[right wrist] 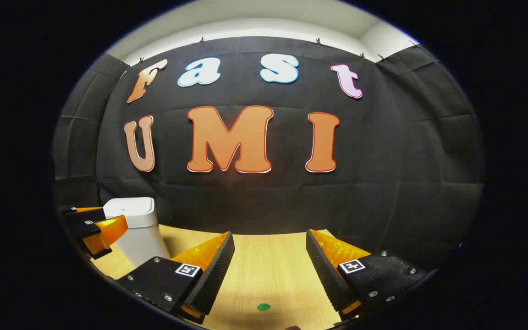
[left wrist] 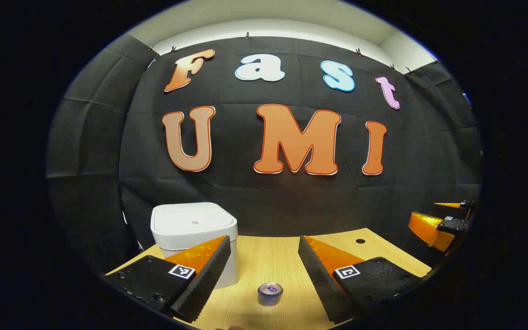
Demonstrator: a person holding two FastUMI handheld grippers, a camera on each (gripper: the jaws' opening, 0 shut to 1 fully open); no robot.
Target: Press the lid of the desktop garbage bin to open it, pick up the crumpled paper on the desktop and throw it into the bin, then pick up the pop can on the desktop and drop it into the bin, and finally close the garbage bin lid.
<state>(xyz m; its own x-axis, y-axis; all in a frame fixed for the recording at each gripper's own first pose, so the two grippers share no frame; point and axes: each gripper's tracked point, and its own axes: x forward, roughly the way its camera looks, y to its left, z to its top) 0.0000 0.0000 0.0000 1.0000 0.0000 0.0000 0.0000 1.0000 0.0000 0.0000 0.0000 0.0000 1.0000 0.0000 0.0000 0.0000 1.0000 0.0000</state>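
A white desktop bin [left wrist: 194,238] with its lid down stands on the wooden table at the left of the left gripper view. A pop can [left wrist: 270,293] stands upright on the table, below and between the fingers of my left gripper [left wrist: 264,245], which is open and holds nothing. My right gripper [right wrist: 269,240] is open too, above bare table. The bin [right wrist: 136,229] sits at the far left of the right gripper view, with the left gripper [right wrist: 90,225] in front of it. The right gripper [left wrist: 442,220] shows at the right edge of the left gripper view.
The wooden table [left wrist: 268,256] ends at the black cloth wall behind. A small round hole [left wrist: 360,241] is in the tabletop at the back right. A small green mark [right wrist: 263,306] lies on the table under my right gripper.
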